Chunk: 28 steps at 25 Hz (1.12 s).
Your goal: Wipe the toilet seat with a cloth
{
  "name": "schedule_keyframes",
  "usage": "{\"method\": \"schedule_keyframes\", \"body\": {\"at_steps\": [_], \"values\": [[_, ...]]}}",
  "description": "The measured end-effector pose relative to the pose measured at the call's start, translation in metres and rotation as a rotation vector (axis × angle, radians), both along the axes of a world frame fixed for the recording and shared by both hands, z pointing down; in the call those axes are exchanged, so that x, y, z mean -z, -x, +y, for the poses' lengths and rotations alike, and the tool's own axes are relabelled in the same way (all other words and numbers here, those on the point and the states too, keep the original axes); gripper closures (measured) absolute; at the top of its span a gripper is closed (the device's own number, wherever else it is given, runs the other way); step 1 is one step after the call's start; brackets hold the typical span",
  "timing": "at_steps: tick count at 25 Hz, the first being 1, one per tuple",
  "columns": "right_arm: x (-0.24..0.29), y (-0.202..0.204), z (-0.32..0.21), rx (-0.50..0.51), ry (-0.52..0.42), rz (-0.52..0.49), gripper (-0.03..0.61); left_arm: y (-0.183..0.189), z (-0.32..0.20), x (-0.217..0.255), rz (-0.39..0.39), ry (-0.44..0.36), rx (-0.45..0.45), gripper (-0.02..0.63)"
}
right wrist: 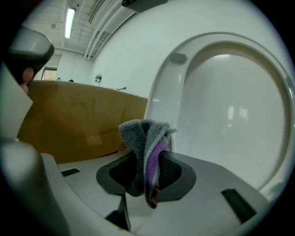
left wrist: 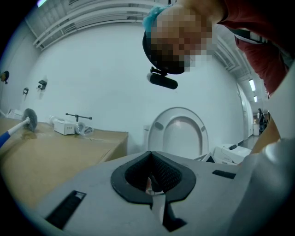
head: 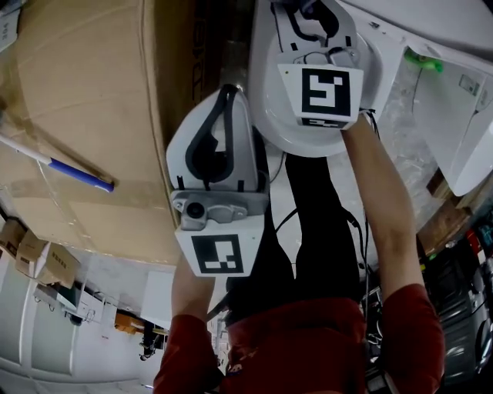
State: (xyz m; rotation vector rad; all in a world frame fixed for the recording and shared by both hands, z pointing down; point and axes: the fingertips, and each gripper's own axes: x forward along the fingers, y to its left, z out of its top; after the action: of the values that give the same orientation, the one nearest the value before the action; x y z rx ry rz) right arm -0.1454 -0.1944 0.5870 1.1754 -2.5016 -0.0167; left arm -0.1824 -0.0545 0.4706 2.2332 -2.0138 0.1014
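Note:
The white toilet seat stands raised close in front of my right gripper, filling the right half of the right gripper view. That gripper is shut on a grey and purple cloth, which sticks up in a bunch between the jaws. In the head view the right gripper reaches over the toilet. My left gripper is shut with nothing between its jaws; it sits further back, facing the upright seat. In the head view the left gripper hangs left of the right one.
A large cardboard box stands to the left of the toilet, with a blue-handled toilet brush lying on it. More white ceramic parts are at the right. A person's head shows above in the left gripper view.

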Motion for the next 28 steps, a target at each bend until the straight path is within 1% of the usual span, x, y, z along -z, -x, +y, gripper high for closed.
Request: {"method": "schedule_keyframes", "body": {"at_steps": [4,10,14,17,28], "values": [[-0.024,-0.016,0.003,-0.054,0.051,-0.039,0.469,0.002,-0.004,-0.012,0.002,0.010,0.002,0.601],[-0.074,-0.046,0.001,-0.115,0.181,0.010,0.469,-0.003,-0.011,-0.021,-0.002,0.020,0.000,0.601],[-0.084,-0.065,-0.002,-0.136,0.184,0.047,0.469,-0.011,-0.014,-0.023,-0.011,0.031,-0.023,0.601],[-0.088,-0.083,-0.002,-0.153,0.193,0.063,0.469,-0.024,-0.017,-0.022,-0.017,0.035,-0.038,0.601],[-0.097,-0.184,-0.008,-0.269,0.224,0.176,0.469,-0.083,-0.028,-0.021,-0.027,0.050,-0.139,0.601]]}}
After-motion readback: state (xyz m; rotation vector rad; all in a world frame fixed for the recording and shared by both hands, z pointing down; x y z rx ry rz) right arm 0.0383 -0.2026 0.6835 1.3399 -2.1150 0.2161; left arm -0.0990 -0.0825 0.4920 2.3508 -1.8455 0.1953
